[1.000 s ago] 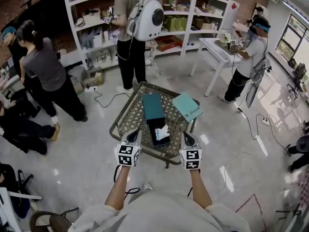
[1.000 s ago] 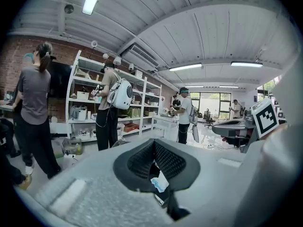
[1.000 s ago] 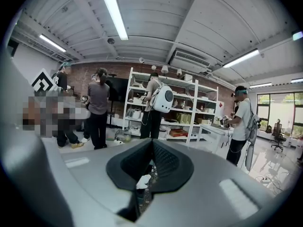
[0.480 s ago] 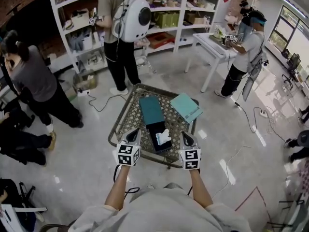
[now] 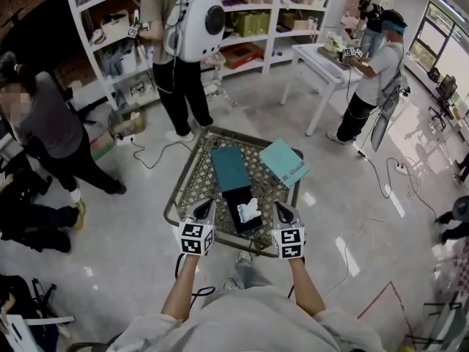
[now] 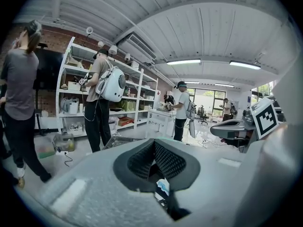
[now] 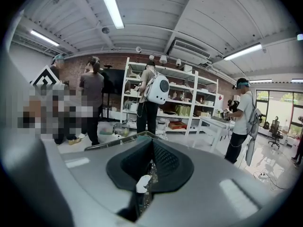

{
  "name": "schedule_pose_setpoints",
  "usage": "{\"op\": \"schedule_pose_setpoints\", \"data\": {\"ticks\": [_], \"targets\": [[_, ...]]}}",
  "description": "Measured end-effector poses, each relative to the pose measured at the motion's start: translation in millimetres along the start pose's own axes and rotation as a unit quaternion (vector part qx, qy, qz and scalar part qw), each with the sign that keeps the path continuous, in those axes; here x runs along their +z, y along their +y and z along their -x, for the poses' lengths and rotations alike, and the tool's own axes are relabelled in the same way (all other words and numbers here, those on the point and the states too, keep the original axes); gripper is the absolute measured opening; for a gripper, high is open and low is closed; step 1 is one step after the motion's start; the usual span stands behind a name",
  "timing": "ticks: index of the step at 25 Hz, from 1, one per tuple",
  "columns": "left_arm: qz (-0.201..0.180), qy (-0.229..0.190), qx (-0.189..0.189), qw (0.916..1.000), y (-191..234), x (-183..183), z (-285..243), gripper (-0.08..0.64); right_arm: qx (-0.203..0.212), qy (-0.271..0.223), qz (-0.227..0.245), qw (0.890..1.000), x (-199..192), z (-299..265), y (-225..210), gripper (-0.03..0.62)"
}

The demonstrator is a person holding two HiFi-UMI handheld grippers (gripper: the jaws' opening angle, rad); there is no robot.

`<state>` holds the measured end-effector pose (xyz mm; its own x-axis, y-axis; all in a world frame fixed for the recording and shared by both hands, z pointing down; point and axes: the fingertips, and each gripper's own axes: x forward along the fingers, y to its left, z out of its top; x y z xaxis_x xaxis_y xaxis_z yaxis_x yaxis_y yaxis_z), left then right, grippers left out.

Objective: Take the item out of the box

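The left tongs (image 5: 206,206) hang over the near rim of the low woven tabletop (image 5: 176,196), at about 9 o'clock from the open box (image 5: 236,195). In the left gripper view these tongs (image 6: 153,143) are pressed together at the tips with nothing pinched between them. A scrap of the white item (image 6: 162,187) shows below them, through the gap behind the pads.

The dark box sits at the 6 o'clock edge of the tabletop, nearest the person. The white item (image 5: 249,210) lies inside it, crumpled-looking, towards the 4 o'clock corner. A dark teal panel (image 5: 230,166) lies flat at 12 o'clock from the box, and a lighter teal panel (image 5: 284,161) at 2 o'clock overhangs the far rim.

The right tongs (image 5: 281,208) hover at 3 o'clock from the box, just beside it. They too are closed on nothing, as the right gripper view (image 7: 151,142) shows, with the item (image 7: 141,183) visible low between the pads.

This looks like the approach step: the box is open and the item untouched. Next, one pair of tongs, probably the right, must spread, dip into the box and pinch the item. The other can steady the box wall.
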<state>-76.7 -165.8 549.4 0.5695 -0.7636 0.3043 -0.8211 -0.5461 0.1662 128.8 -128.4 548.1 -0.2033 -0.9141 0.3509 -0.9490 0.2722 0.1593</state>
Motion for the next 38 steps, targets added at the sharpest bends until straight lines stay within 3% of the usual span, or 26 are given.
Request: {"op": "schedule_pose_setpoints", "data": {"ticks": [22, 30, 38], "targets": [[0.021, -0.003, 0.103, 0.9945, 76, 48, -96, 0.003, 0.102, -0.022, 0.000, 0.995, 46, -164, -45, 0.002], [0.022, 0.008, 0.126, 0.9917, 86, 46, -112, 0.003, 0.128, -0.018, -0.003, 0.992, 44, -198, -52, 0.016], [0.029, 0.026, 0.126, 0.9912, 98, 32, -119, 0.003, 0.135, -0.006, -0.007, 0.991, 37, -214, -45, 0.018]]}}
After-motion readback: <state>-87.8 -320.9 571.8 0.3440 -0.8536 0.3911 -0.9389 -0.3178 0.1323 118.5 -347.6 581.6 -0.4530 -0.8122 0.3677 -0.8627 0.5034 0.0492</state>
